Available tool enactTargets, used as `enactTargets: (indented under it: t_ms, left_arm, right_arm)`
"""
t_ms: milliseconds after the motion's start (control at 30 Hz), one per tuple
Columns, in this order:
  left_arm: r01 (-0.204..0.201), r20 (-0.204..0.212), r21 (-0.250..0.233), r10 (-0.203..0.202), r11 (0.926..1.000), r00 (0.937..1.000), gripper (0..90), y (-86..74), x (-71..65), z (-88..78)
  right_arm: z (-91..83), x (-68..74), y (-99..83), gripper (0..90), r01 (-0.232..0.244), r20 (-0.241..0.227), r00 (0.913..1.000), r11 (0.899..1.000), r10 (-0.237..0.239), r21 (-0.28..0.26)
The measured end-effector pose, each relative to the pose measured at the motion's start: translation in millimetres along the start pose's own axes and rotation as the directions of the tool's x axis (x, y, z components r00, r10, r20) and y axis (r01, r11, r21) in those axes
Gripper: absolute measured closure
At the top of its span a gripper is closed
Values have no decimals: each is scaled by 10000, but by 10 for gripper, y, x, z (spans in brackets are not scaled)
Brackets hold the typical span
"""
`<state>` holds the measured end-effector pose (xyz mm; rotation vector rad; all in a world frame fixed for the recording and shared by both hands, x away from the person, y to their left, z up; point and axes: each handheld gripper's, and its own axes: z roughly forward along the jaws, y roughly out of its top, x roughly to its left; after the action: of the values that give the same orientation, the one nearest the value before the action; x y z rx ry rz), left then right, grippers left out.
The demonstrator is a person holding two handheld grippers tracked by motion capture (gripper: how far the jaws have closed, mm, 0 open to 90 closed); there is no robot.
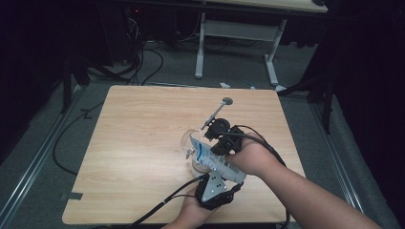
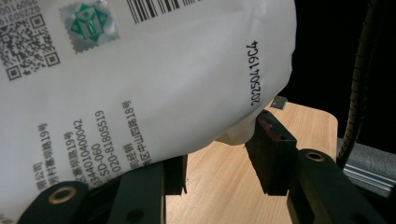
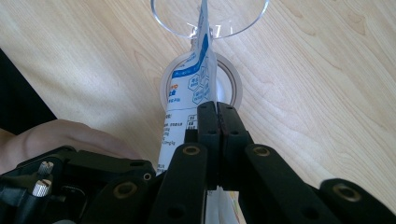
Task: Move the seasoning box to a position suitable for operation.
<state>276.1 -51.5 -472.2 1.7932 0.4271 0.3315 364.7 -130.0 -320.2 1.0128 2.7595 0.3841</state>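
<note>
A white pouch with blue print hangs tilted over the table, its top corner reaching into a clear glass bowl. My right gripper is shut on the pouch's thin edge; in the right gripper view its jaws meet flat on the pouch below the clear bowl. My left gripper grips the pouch's bulging lower end. Seen in the left gripper view, the pouch bulges between both pads of that gripper.
A white round ring lies on the wooden table under the pouch. A metal spoon lies behind the bowl, toward the far edge. Cables trail off the near table edge. A desk frame stands beyond on the floor.
</note>
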Motion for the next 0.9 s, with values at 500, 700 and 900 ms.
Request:
enactTargets:
  t_ms: [500,700,900]
  left_arm:
    - [56,-16,-18,-56,10000,10000,605,3,8,-2]
    - [58,-25,-31,-58,10000,10000,605,5,11,-2]
    - [69,-31,-54,-69,10000,10000,605,6,13,-3]
  right_arm:
    - [14,5,21,897,17,74,10000,10000,-18,56]
    - [21,6,25,897,57,62,10000,10000,-57,39]
    - [25,6,32,897,86,37,10000,10000,-86,24]
